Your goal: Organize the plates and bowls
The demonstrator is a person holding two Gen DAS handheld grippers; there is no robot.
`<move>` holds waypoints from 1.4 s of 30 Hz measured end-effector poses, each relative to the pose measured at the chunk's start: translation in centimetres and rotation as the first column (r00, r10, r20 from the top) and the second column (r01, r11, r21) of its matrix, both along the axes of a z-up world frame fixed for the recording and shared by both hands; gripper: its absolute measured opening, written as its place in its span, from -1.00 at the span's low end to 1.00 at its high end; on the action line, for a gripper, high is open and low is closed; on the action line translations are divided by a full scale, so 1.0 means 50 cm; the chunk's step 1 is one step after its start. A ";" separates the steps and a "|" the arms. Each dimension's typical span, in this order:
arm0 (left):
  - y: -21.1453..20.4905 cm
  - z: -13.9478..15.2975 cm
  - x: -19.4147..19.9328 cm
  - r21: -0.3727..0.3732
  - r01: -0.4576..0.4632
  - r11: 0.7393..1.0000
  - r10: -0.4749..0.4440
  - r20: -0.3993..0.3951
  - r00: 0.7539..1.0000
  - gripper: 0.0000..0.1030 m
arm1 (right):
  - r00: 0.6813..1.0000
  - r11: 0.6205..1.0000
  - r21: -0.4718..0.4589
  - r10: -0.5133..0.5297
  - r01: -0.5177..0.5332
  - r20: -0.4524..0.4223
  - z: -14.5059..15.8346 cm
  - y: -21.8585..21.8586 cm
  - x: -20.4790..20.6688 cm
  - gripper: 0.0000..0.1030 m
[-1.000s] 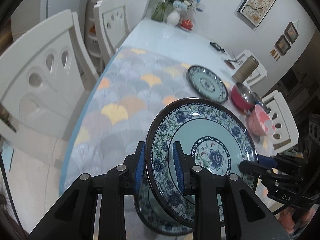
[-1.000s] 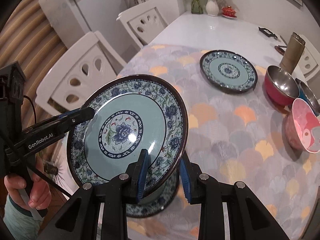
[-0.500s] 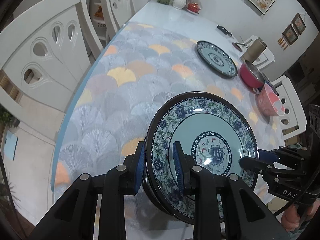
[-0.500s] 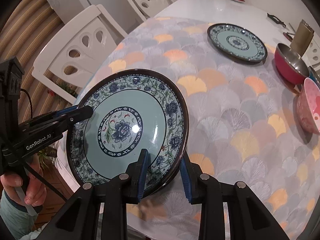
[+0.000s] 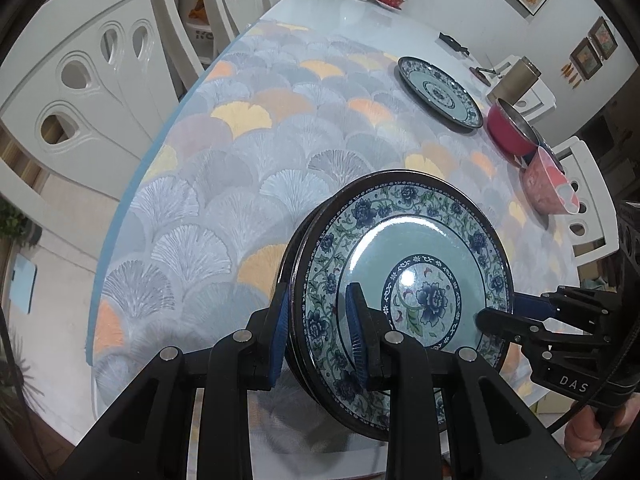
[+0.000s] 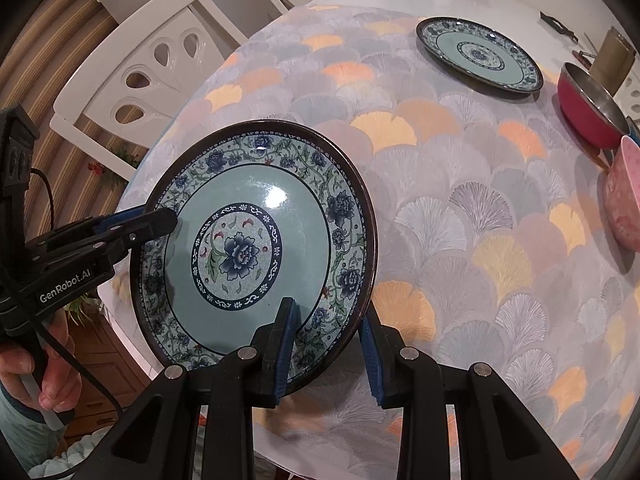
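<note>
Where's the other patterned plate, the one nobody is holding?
The loose plate lies flat at the far right of the patterned tablecloth, just left of the red bowl in the right wrist view, well beyond the held plate.

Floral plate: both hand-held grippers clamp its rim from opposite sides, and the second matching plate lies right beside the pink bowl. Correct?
Not quite. The left hand-held gripper and right hand-held gripper do clamp the floral plate, but the second matching plate lies beside the red bowl, not the pink bowl. The right wrist view shows it.
</note>
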State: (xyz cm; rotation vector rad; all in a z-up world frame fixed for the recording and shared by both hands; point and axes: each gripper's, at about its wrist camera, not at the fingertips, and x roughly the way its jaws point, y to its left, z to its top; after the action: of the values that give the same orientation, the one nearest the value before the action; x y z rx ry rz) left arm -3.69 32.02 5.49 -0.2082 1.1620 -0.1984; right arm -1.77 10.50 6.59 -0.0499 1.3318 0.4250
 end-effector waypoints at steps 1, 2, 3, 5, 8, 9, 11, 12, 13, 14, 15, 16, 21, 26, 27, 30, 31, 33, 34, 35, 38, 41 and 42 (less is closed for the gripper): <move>-0.001 -0.001 0.000 0.001 0.000 1.000 0.000 -0.002 1.000 -0.53 | 1.000 1.000 -0.002 0.001 -0.001 -0.005 -0.003 0.000 0.001 -0.40; -0.002 -0.002 0.000 0.002 0.001 1.000 -0.001 -0.004 1.000 -0.53 | 1.000 1.000 -0.003 0.002 -0.002 -0.008 -0.006 0.001 0.001 -0.40; -0.003 -0.003 -0.001 0.003 0.001 1.000 -0.001 -0.006 1.000 -0.53 | 1.000 1.000 -0.005 0.002 -0.002 -0.015 -0.011 0.001 0.001 -0.40; -0.004 -0.006 -0.002 0.007 0.001 1.000 -0.001 -0.010 1.000 -0.53 | 1.000 1.000 -0.007 0.004 -0.004 -0.022 -0.016 0.000 0.000 -0.40; -0.004 -0.009 -0.003 0.009 -0.002 1.000 0.002 -0.013 1.000 -0.53 | 1.000 1.000 -0.010 0.009 -0.009 -0.030 -0.022 0.002 -0.001 -0.40; -0.004 -0.009 -0.003 0.007 -0.003 1.000 0.003 -0.014 1.000 -0.53 | 0.999 1.000 -0.011 0.009 -0.010 -0.032 -0.024 0.002 -0.001 -0.40; -0.003 -0.009 -0.002 0.006 -0.005 1.000 0.005 -0.015 1.000 -0.53 | 0.999 1.000 -0.013 0.010 -0.010 -0.036 -0.027 0.004 0.001 -0.40; -0.003 -0.009 -0.002 0.007 -0.006 1.000 0.006 -0.014 1.000 -0.53 | 0.999 1.000 -0.012 0.009 -0.010 -0.040 -0.028 0.003 0.002 -0.40; -0.003 -0.008 -0.003 0.007 -0.006 1.000 0.006 -0.014 1.000 -0.53 | 0.999 1.000 -0.011 0.009 -0.010 -0.041 -0.029 0.004 0.003 -0.40; -0.003 -0.008 -0.003 0.008 -0.007 1.000 0.007 -0.014 1.000 -0.53 | 0.999 1.000 -0.009 0.009 -0.009 -0.043 -0.029 0.004 0.004 -0.40; -0.003 -0.007 -0.003 0.008 -0.008 1.000 0.008 -0.013 1.000 -0.53 | 0.999 1.000 -0.009 0.009 -0.009 -0.044 -0.028 0.004 0.004 -0.40; -0.002 -0.007 -0.003 0.006 -0.010 1.000 0.010 -0.013 1.000 -0.53 | 0.999 1.000 -0.008 0.009 -0.010 -0.045 -0.028 0.004 0.005 -0.40; 0.000 -0.005 -0.001 0.002 -0.017 1.000 0.017 -0.016 1.000 -0.53 | 0.999 1.000 -0.010 0.006 -0.006 -0.051 -0.034 0.004 0.009 -0.38; 0.006 -0.004 0.001 0.001 -0.031 1.000 0.031 -0.017 0.999 -0.53 | 0.998 1.000 -0.011 0.000 0.000 -0.059 -0.035 0.000 0.009 -0.38; 0.010 -0.003 0.001 0.000 -0.036 0.999 0.036 -0.015 0.999 -0.53 | 0.998 1.000 -0.010 -0.002 0.002 -0.062 -0.035 0.000 0.009 -0.38; 0.023 0.000 0.002 -0.006 -0.055 0.998 0.055 -0.008 0.998 -0.52 | 0.998 1.000 -0.004 -0.006 0.006 -0.060 -0.033 -0.004 0.008 -0.38; 0.028 0.002 0.003 -0.015 -0.059 0.998 0.059 -0.004 0.998 -0.52 | 0.998 1.000 -0.001 -0.009 0.009 -0.060 -0.033 -0.005 0.008 -0.38; 0.035 0.004 0.004 -0.038 -0.067 0.997 0.067 -0.003 0.998 -0.52 | 0.998 1.000 0.004 -0.015 0.015 -0.058 -0.031 -0.006 0.008 -0.38; 0.037 0.003 0.005 -0.046 -0.070 0.996 0.070 -0.005 0.998 -0.52 | 0.998 1.000 0.002 -0.016 0.016 -0.056 -0.030 -0.006 0.008 -0.38; 0.037 0.002 0.006 -0.050 -0.071 0.996 0.070 -0.008 0.997 -0.52 | 0.998 1.000 0.001 -0.016 0.016 -0.055 -0.030 -0.007 0.008 -0.38; 0.034 0.000 0.008 -0.047 -0.065 0.997 0.064 -0.009 0.998 -0.52 | 0.998 1.000 0.002 -0.021 0.021 -0.055 -0.031 -0.006 0.007 -0.38; 0.031 0.004 0.010 -0.048 -0.055 0.997 0.055 -0.003 0.998 -0.52 | 0.998 1.000 0.005 -0.028 0.028 -0.052 -0.028 -0.008 0.006 -0.38; 0.030 0.006 0.011 -0.046 -0.053 0.998 0.053 0.001 0.999 -0.52 | 0.998 1.000 0.006 -0.029 0.029 -0.050 -0.028 -0.008 0.007 -0.38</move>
State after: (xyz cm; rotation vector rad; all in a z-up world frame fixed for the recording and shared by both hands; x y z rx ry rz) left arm -3.12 33.54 5.79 -0.2786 1.1493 -0.1785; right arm -1.42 10.10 5.19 -0.0141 1.3787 0.4082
